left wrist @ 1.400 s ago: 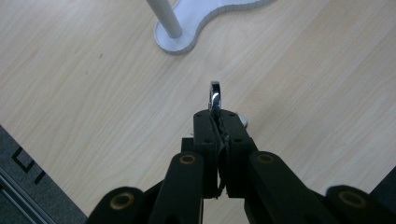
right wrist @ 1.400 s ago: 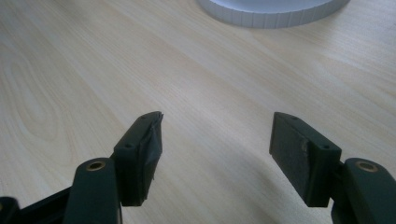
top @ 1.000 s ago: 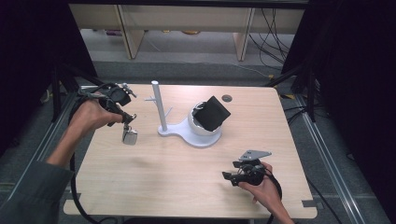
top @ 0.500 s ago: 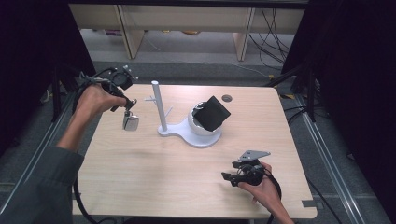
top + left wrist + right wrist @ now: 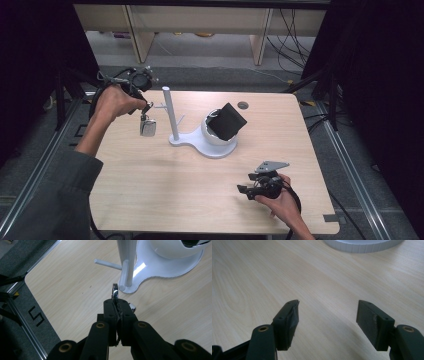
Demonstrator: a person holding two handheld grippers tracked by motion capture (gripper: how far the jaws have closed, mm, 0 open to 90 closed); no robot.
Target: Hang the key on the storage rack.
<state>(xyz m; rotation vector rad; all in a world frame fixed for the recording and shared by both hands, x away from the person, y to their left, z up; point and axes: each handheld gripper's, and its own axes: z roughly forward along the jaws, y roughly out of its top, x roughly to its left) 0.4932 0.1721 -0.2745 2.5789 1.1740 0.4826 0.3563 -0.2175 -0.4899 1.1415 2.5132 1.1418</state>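
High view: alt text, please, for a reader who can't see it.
The left tongs, shut on a small metal padlock, hold it beside a white peg stand on a wooden table. The right tongs rest open near the front edge.

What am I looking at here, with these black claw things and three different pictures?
A person sits at a wooden table with a hand-held two-jaw gripper in each hand. One picture comes from a camera above the table; the other two come from small cameras riding on each gripper, looking along its black jaws.

The left gripper is shut on a small metal object that dangles from it, beside the post of a white stand. The stand's round base carries a black block.

The right gripper sits low over the bare table with its jaws open, holding nothing.
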